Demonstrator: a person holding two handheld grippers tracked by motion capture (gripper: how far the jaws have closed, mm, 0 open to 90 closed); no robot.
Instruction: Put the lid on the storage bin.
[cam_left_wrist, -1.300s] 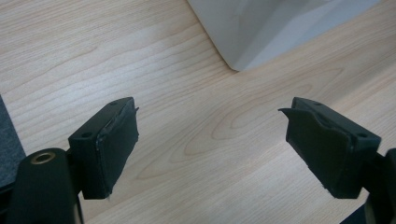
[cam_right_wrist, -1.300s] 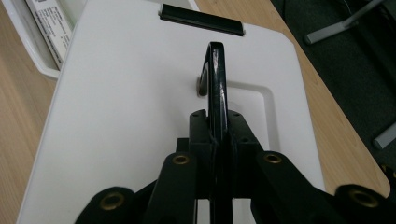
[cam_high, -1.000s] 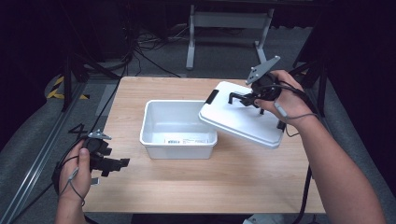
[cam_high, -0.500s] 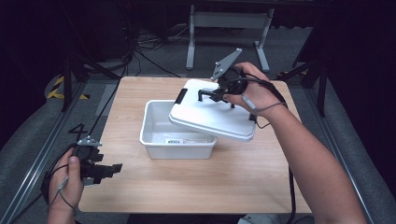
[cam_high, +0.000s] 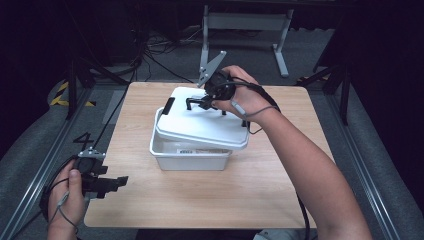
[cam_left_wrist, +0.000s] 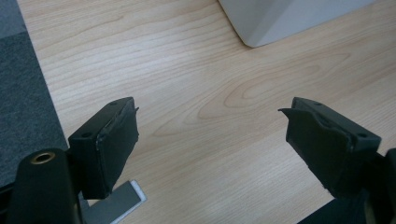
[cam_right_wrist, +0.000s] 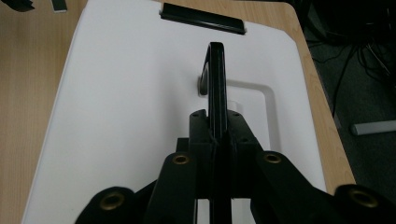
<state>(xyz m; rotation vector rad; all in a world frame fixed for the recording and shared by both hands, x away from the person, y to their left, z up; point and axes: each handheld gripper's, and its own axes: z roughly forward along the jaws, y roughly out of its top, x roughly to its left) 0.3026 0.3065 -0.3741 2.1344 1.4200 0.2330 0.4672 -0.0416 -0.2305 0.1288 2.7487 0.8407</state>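
Gripping the lid's black handle (cam_right_wrist: 216, 79), right claw (cam_right_wrist: 216, 122) seemingly centred above

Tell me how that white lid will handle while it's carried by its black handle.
The white lid looks like stiff plastic, so it probably won't flop. It seems light for its size. Because the right gripper pinches only the thin black handle, it may swing or tilt.

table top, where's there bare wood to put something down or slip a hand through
The table is bare along its near edge in front of the white bin, and down the right side past the forearm. The left strip between the bin and the left gripper is free too. It is crowded mid-table, where the right gripper holds the lid by its black handle over the bin.
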